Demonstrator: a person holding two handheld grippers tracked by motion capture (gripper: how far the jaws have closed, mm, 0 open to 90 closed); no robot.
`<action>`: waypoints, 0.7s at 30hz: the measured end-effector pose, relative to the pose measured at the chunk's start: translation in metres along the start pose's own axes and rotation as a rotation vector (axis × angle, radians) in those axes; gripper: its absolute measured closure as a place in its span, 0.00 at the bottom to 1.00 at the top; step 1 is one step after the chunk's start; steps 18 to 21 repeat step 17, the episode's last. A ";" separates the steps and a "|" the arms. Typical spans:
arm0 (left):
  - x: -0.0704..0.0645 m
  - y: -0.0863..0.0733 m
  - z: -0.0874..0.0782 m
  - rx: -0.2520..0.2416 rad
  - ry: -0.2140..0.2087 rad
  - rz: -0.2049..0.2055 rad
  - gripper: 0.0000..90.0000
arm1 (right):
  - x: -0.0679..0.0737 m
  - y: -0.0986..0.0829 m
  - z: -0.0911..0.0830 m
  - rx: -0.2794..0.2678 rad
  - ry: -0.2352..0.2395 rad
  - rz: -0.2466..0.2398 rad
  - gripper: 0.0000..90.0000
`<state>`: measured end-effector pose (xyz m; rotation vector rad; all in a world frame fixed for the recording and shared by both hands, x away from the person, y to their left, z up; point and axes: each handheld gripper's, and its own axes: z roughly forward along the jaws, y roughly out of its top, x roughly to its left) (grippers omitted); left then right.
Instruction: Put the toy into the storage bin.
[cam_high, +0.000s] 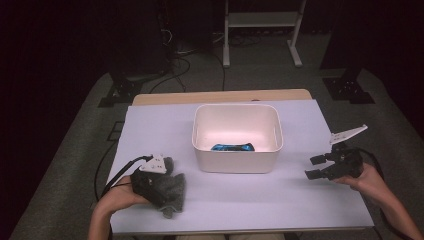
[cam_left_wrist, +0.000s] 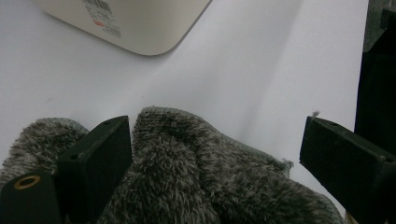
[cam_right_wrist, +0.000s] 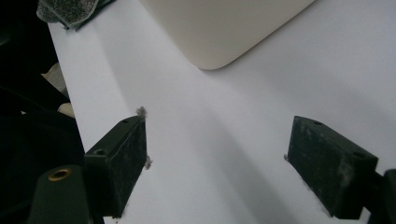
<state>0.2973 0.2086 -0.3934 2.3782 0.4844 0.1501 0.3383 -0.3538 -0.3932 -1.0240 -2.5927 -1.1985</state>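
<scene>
Grey fuzzy sock (cam_high: 170, 192) crumpled at table's (cam_high: 240, 200) near-left, long axis roughly near-to-far, partly hidden under left gripper (cam_high: 152, 177). Jaws wide apart astride it in left gripper view, not clamped. Right gripper (cam_high: 317, 167) low over bare tabletop, gaping, empty. White bin (cam_high: 237, 137) mid-table, contents hard to identify.

Under my left gripper (cam_left_wrist: 215, 158) I see a grey fuzzy knitted cloth (cam_left_wrist: 196, 172), soft and rough-napped, lying on the smooth matt pale sheet covering the table (cam_high: 300, 195). Beyond the cloth stands a cream rounded plastic tub (cam_high: 237, 137), smooth with a faint sheen. My right gripper (cam_right_wrist: 217, 163) has matt black plastic jaws flecked with grey lint.
</scene>
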 end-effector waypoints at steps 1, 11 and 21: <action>0.000 0.000 0.000 0.001 0.001 0.000 0.10 | 0.000 -0.002 0.000 -0.001 0.002 0.006 0.21; 0.000 0.000 0.001 0.002 0.002 0.003 0.10 | -0.001 -0.022 0.004 -0.008 0.016 0.033 0.21; 0.000 0.001 0.000 0.005 0.003 0.008 0.10 | 0.000 -0.028 0.008 -0.001 0.020 0.038 0.21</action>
